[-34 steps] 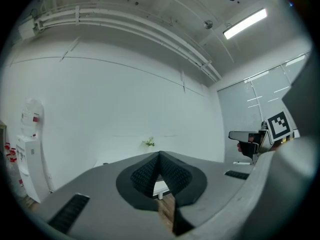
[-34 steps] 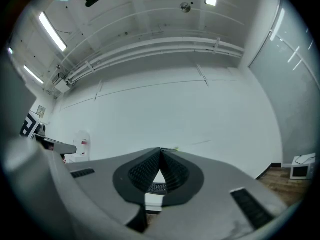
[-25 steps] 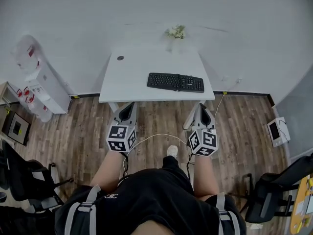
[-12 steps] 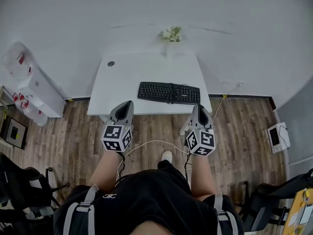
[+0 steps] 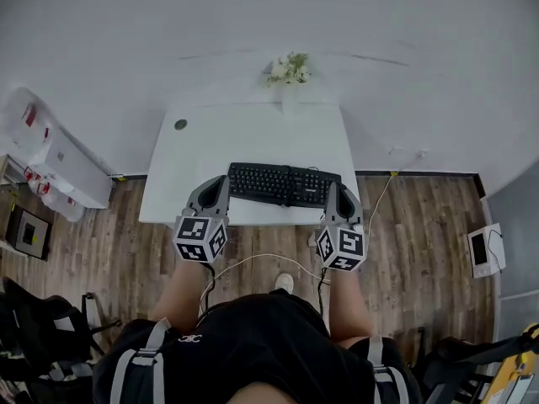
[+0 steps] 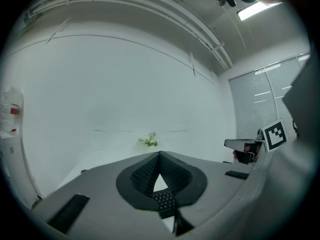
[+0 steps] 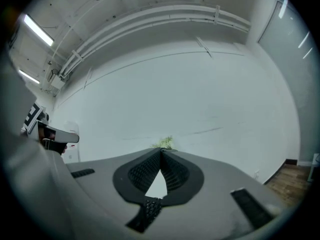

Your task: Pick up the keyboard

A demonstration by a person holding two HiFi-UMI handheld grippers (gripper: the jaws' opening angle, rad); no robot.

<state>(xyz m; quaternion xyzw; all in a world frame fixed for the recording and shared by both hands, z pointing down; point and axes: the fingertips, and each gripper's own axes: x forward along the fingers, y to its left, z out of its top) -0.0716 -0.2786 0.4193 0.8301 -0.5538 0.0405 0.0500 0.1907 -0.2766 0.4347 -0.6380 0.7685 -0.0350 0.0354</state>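
A black keyboard (image 5: 284,183) lies across the near half of a white table (image 5: 210,141), a little right of middle. My left gripper (image 5: 217,181) is shut and empty, its tips over the table's front edge just left of the keyboard's left end. My right gripper (image 5: 334,189) is shut too, its tips by the keyboard's right end. In the left gripper view the left gripper (image 6: 160,154) has its tips together, with keyboard keys (image 6: 165,202) showing low in the gap behind them. The right gripper view shows the right gripper (image 7: 161,150) closed, with keys (image 7: 148,209) below.
A small vase of pale flowers (image 5: 288,71) stands at the table's far edge against the white wall. A dark round spot (image 5: 180,124) marks the table's back left. A white cabinet (image 5: 59,171) stands to the left, office chairs (image 5: 42,343) behind me, a cable (image 5: 381,194) trails right.
I have walked forward to the table. Both grippers moved from over the wooden floor to the table's front edge, either side of the keyboard. Their jaws stayed shut.
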